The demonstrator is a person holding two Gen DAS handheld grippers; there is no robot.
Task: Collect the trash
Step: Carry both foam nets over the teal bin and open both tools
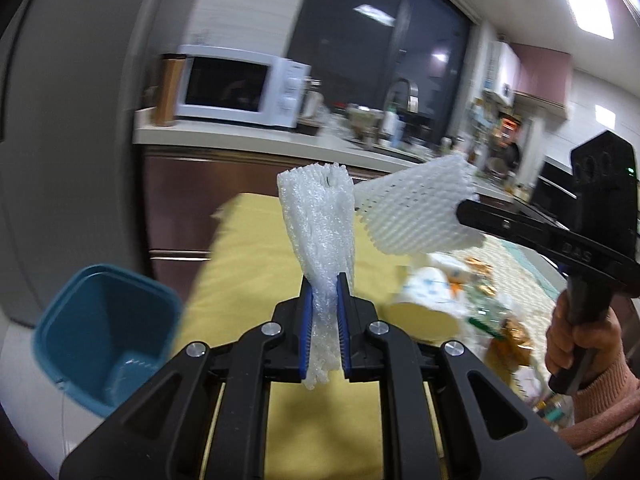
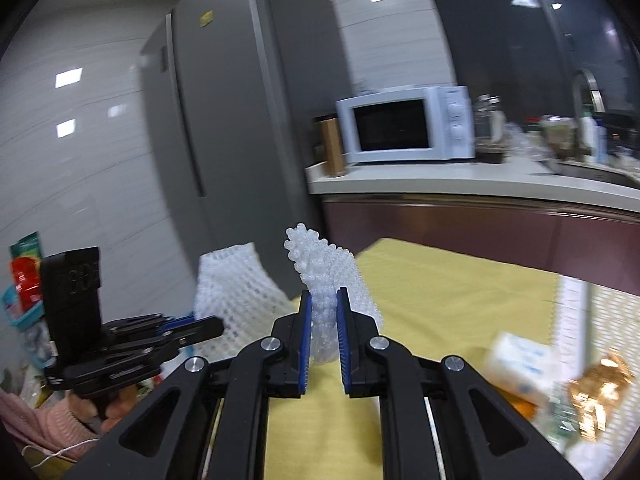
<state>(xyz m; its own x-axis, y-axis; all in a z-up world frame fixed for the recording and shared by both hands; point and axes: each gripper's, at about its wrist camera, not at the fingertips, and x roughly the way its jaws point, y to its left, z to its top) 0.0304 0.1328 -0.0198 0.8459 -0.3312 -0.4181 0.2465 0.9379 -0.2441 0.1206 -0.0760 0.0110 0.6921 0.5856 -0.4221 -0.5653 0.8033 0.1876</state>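
Note:
My left gripper [image 1: 323, 280] is shut on a white foam net sleeve [image 1: 318, 220] that stands up between its blue pads, above the yellow table cloth. My right gripper [image 2: 323, 296] is shut on a second white foam net sleeve [image 2: 332, 276]. In the left wrist view the right gripper [image 1: 464, 210] comes in from the right with its sleeve [image 1: 420, 208] beside mine. In the right wrist view the left gripper [image 2: 218, 326] shows at the left with its sleeve [image 2: 236, 292]. A teal bin [image 1: 104, 332] stands low at the left, off the table's edge.
More trash lies on the right of the table [image 1: 256, 264]: a paper cup [image 1: 424, 304], wrappers [image 1: 508, 332] and a gold wrapper [image 2: 600, 392]. Behind are a counter with a white microwave [image 1: 240, 88], a sink tap [image 1: 404, 92] and a grey fridge [image 2: 224, 120].

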